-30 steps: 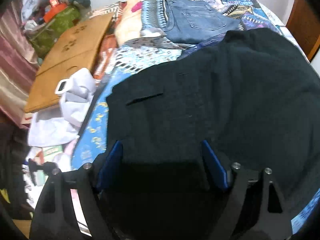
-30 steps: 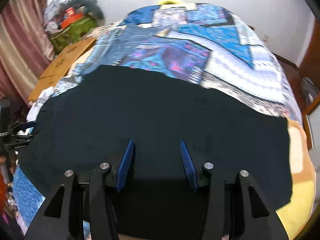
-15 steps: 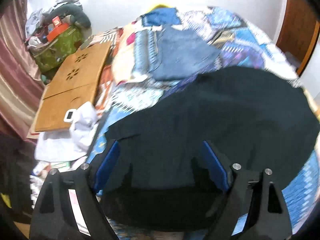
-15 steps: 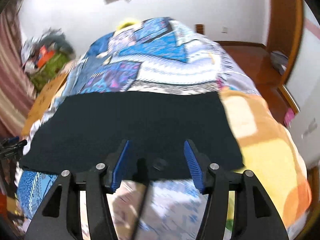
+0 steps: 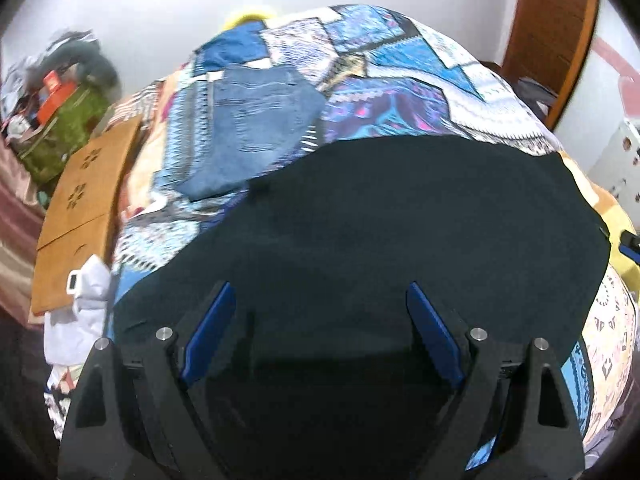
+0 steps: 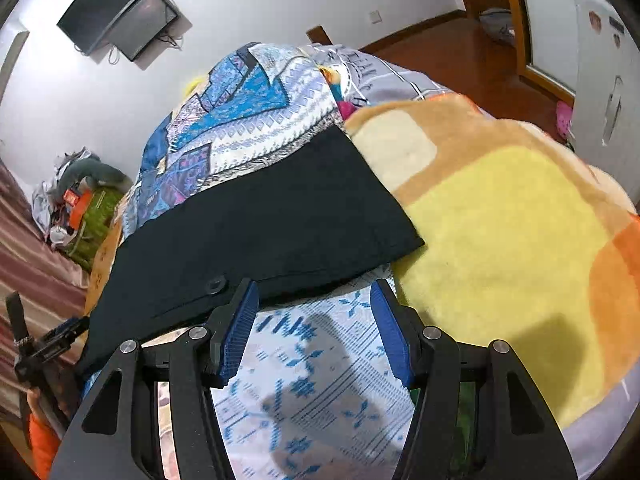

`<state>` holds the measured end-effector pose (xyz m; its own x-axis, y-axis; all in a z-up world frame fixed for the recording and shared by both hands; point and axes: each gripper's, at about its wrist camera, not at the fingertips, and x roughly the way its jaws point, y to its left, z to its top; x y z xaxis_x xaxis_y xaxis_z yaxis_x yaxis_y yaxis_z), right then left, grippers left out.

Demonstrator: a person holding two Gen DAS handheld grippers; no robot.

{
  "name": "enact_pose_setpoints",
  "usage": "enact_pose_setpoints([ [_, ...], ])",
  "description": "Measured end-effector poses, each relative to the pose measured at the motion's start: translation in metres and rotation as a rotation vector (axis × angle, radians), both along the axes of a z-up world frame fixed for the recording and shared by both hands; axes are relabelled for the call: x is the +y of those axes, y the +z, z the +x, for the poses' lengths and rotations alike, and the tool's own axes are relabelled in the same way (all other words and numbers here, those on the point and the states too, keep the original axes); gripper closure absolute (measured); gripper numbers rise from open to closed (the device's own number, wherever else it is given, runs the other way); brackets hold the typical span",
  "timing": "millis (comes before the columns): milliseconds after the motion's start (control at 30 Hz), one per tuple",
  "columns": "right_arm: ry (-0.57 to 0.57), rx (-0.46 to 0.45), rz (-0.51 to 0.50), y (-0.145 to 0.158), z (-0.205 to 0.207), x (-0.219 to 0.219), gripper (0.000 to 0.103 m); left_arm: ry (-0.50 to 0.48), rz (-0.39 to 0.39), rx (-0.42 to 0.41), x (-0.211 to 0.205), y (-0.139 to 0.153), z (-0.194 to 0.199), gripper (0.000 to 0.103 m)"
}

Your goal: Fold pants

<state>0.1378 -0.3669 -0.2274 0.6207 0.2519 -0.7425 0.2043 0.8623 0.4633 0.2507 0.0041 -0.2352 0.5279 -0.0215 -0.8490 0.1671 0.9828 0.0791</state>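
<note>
Black pants [image 5: 400, 232] lie flat across the patterned blue bedspread [image 5: 400, 80]. My left gripper [image 5: 320, 292] is open above the near part of the pants, holding nothing. In the right wrist view the pants [image 6: 260, 236] stretch to the left, with a button [image 6: 215, 284] near their edge. My right gripper [image 6: 314, 292] is open and empty at the pants' near edge, over the bedspread [image 6: 312, 380]. The left gripper [image 6: 52, 344] shows at the far left edge of the right wrist view.
Folded blue jeans [image 5: 256, 120] lie further back on the bed. A yellow and orange blanket [image 6: 500, 240] lies right of the pants. A wooden board [image 5: 84, 200], white cloth [image 5: 80, 312] and a green bag [image 5: 64, 128] sit at the left. A TV [image 6: 116, 12] hangs on the wall.
Both grippers have pulled back and tilted up. The right gripper has moved off the pants to their near edge and swung right. The pants lie still.
</note>
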Motion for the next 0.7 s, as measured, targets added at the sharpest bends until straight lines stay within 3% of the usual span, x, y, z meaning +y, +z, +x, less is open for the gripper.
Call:
enact_pose_setpoints([
  [200, 0.002, 0.045, 0.046, -0.027, 0.02, -0.009, 0.049, -0.021, 0.079, -0.042, -0.019, -0.008, 0.007, 0.008],
  [367, -0.048, 0.088, 0.13, -0.051, 0.032, -0.024, 0.049, -0.022, 0.054, -0.038, -0.016, -0.011, 0.011, 0.007],
  [567, -0.084, 0.062, 0.091, -0.048, 0.029, -0.028, 0.081, 0.019, -0.089, 0.021, 0.001, -0.018, 0.019, 0.004],
  [633, -0.08, 0.034, 0.03, -0.039, 0.027, -0.025, 0.09, 0.024, -0.108, 0.03, 0.003, -0.019, 0.02, 0.004],
  [700, -0.079, 0.006, -0.035, -0.03, 0.027, -0.021, 0.093, 0.023, -0.095, 0.023, 0.0, -0.018, 0.019, 0.004],
])
